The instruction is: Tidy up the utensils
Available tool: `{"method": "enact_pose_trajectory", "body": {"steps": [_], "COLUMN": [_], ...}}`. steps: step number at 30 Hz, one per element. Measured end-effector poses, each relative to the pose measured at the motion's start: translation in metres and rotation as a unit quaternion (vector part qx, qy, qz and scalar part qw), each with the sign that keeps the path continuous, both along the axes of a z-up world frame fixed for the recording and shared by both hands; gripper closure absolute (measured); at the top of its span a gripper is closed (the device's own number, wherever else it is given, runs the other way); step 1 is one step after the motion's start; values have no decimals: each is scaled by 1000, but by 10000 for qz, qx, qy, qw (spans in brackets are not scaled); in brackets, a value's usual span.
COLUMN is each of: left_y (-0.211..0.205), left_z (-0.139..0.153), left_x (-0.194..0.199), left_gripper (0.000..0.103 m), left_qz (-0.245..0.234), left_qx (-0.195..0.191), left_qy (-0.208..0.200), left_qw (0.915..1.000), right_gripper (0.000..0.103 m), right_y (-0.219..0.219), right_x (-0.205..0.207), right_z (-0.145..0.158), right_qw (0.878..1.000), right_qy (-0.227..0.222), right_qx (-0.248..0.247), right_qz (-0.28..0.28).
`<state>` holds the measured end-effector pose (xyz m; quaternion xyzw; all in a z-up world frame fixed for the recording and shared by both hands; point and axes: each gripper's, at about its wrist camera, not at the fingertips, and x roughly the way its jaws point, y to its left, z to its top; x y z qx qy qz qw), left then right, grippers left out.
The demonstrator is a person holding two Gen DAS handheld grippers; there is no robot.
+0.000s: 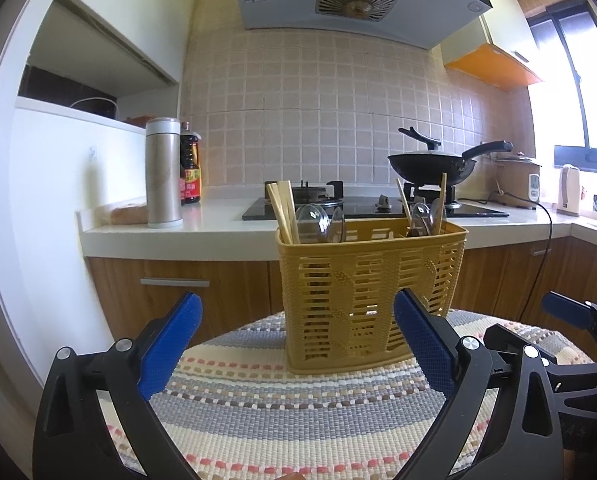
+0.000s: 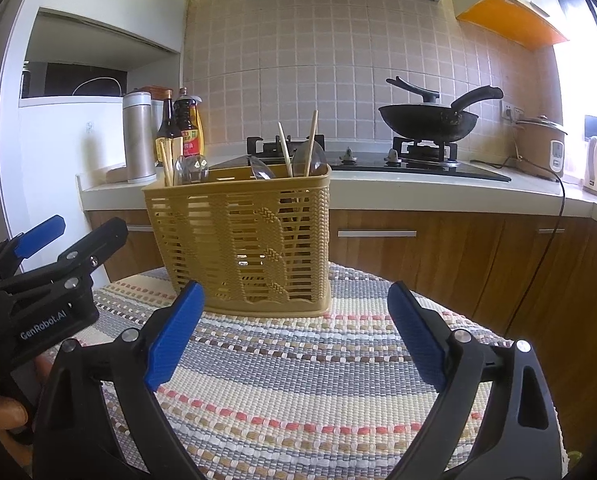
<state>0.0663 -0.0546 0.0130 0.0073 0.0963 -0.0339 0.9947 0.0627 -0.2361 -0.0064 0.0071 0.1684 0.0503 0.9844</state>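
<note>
A yellow slotted utensil basket stands upright on a striped woven mat; it also shows in the right wrist view. Wooden chopsticks and clear plastic spoons stand in its left compartment. More chopsticks and spoons stand in its right compartment. My left gripper is open and empty, just in front of the basket. My right gripper is open and empty, in front of the basket's right corner. Each gripper shows at the edge of the other's view.
Behind the mat runs a white counter with a steel thermos, sauce bottles, a gas hob with a black wok, a rice cooker and a kettle. A black cable hangs down the cabinets.
</note>
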Motion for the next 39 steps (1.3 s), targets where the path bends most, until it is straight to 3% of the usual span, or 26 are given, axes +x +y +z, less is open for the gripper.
{"method": "enact_pose_trajectory", "body": {"steps": [39], "left_y": [6], "left_z": [-1], "left_x": [4], "left_gripper": [9], "left_qz": [42], "left_qx": [-96], "left_qy": [96], "left_qw": [9999], "right_gripper": [11], "right_y": [4], "right_x": [5], "right_z": [-5], "right_qw": [9999], "right_qy": [132], "right_qx": [-23], "right_qz": [5]}}
